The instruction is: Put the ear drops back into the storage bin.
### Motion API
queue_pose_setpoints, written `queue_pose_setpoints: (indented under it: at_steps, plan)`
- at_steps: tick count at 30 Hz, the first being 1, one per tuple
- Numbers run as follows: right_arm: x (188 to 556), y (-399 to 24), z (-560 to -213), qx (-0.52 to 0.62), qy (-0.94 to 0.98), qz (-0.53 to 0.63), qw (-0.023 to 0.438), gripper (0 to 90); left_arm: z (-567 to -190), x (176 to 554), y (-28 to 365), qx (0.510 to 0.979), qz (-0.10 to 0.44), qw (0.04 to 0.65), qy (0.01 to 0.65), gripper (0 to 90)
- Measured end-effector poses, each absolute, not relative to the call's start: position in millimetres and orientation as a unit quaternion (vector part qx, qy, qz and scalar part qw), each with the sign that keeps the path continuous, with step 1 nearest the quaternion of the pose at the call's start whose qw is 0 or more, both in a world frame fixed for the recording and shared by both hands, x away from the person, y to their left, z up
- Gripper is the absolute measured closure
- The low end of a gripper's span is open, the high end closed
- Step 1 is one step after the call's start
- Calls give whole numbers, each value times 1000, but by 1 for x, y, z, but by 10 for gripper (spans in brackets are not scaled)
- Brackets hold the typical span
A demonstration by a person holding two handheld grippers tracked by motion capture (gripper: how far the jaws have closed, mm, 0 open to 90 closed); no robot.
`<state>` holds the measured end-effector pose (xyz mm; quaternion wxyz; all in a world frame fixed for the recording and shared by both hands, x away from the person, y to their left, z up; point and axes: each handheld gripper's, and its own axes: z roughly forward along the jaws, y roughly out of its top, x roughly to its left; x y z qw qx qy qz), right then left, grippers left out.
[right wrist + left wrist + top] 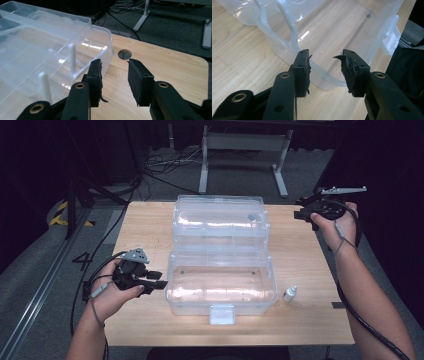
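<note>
A clear plastic box (222,287) lies open in the middle of the wooden table (145,230), its lid (220,217) folded back toward the far side. My left gripper (162,282) is level beside the base's left end. In the left gripper view, my left gripper (325,56) stands open, with the box's rounded corner (329,82) just beyond its tips and untouched. My right gripper (300,207) hovers at the table's far right, pointing toward the lid. In the right gripper view, my right gripper (115,65) is open and empty, beside the lid's corner (105,37).
A small white bottle (290,294) stands on the table right of the box base. The box's latch (222,314) faces the near edge. A round cable hole (124,54) is in the tabletop near the lid. Cables and a white desk frame (245,155) lie beyond the table.
</note>
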<state>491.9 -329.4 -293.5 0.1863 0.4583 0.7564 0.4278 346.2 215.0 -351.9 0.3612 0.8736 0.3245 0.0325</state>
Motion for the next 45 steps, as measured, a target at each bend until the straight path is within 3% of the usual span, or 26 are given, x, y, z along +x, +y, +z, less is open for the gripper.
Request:
queue_pose_setpoints:
  at_steps: [20, 45]
  plan:
    - [412, -335, -301, 408, 790, 432, 152, 601, -360, 349, 229, 864, 37, 354, 356, 568]
    - [383, -322, -346, 386, 862, 313, 95, 563, -360, 349, 230, 864, 31, 351, 359, 566]
